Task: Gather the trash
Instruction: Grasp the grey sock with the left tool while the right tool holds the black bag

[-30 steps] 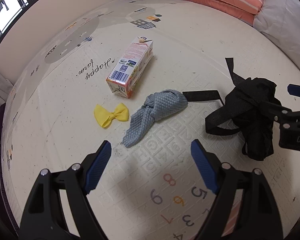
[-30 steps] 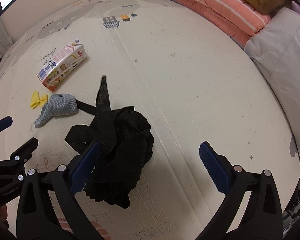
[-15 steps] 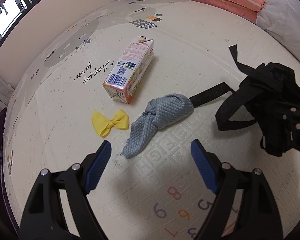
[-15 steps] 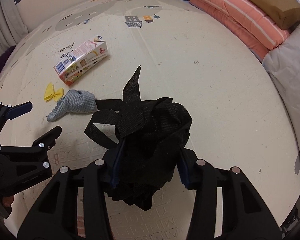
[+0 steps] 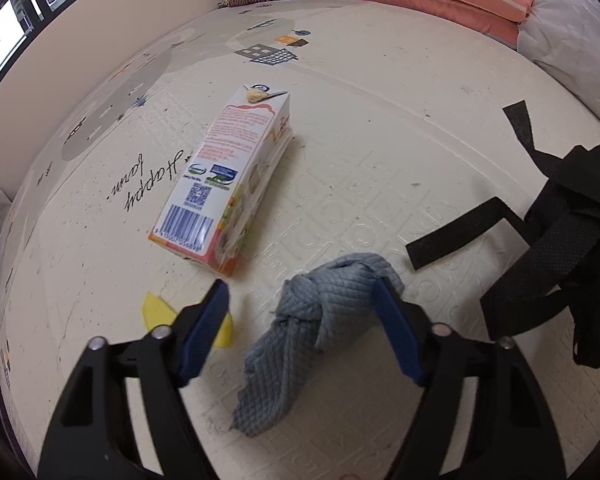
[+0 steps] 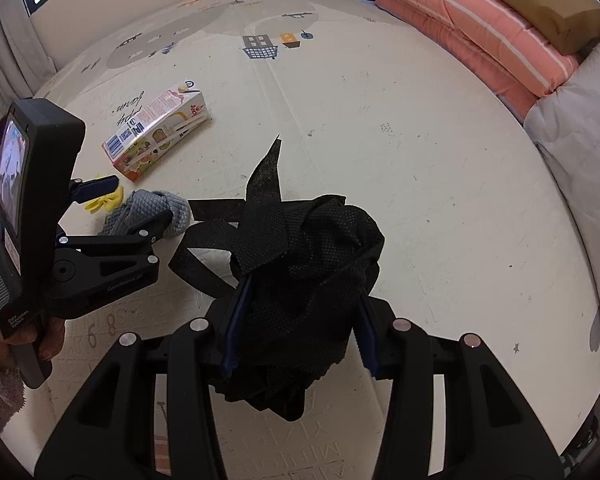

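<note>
A knotted grey quilted cloth [image 5: 300,328] lies on the play mat between the fingers of my left gripper [image 5: 300,288]. Its jaws are closing; the right pad [image 5: 396,332] is at the cloth's edge and the left pad [image 5: 202,332] stands clear of it. A yellow bow [image 5: 156,310] peeks out beside the left finger, and a drink carton [image 5: 228,184] lies on its side just beyond. My right gripper [image 6: 302,292] is shut on a crumpled black non-woven bag [image 6: 308,248], whose straps trail towards the grey cloth [image 6: 168,212]. The left gripper [image 6: 142,198] shows there over the cloth.
The cream play mat [image 6: 380,120] covers the floor. Folded pink bedding [image 6: 480,28] with a brown pillow lines the far right, and a pale grey duvet [image 6: 580,140] sits beside it. A wall and a window run along the left. A person's hand [image 6: 28,340] holds the left gripper.
The right gripper closed on the black bag and lifted it slightly. The left gripper moved forward and down over the grey cloth, and its jaws have narrowed.
</note>
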Available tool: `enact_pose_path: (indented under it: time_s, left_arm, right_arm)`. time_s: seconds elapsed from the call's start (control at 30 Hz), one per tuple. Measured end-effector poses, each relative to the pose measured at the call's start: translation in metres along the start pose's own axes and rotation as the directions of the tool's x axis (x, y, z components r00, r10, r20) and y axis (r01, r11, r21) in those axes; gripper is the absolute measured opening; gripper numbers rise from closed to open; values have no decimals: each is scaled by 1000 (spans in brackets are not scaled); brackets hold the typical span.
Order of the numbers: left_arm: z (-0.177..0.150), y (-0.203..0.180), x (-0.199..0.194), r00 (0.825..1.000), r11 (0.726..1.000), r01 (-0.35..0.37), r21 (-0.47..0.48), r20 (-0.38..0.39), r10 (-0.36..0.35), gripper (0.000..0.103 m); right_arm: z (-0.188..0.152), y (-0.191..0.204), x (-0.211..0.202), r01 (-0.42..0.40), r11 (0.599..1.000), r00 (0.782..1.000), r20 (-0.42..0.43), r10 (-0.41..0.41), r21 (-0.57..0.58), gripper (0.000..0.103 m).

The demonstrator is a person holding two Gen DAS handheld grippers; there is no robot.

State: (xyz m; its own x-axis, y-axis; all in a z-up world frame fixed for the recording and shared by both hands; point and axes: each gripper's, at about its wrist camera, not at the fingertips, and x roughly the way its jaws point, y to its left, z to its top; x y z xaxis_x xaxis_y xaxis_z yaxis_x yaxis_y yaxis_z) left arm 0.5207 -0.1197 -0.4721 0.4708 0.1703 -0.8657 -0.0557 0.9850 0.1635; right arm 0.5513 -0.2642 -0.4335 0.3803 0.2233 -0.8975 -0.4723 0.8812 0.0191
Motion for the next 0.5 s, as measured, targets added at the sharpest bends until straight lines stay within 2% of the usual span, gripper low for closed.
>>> enact_pose_path:
  time_s: [0.03,0.13,0.3,0.5]
  left_arm:
    - [-1,-2,-1,999,1000,31,-5,-8,-31,40]
    - [-1,-10,-8,1000,1000,13,20,-1,-13,28]
    - [-9,-11,-30,999,999,42,3,4,-42,26]
    - [-25,-4,-75,998,998,60,-25,10,-60,26]
  right_arm:
    - [0,1,0,-1,1000,1000,-1,1,-2,45]
    - [0,3,-2,-4,1000,1000,0,4,-6,45]
    - [-1,6,-7,-9,1000,1000,4,9,-6,45]
    - [-7,9,-21,-11,1000,1000,6,11,18,45]
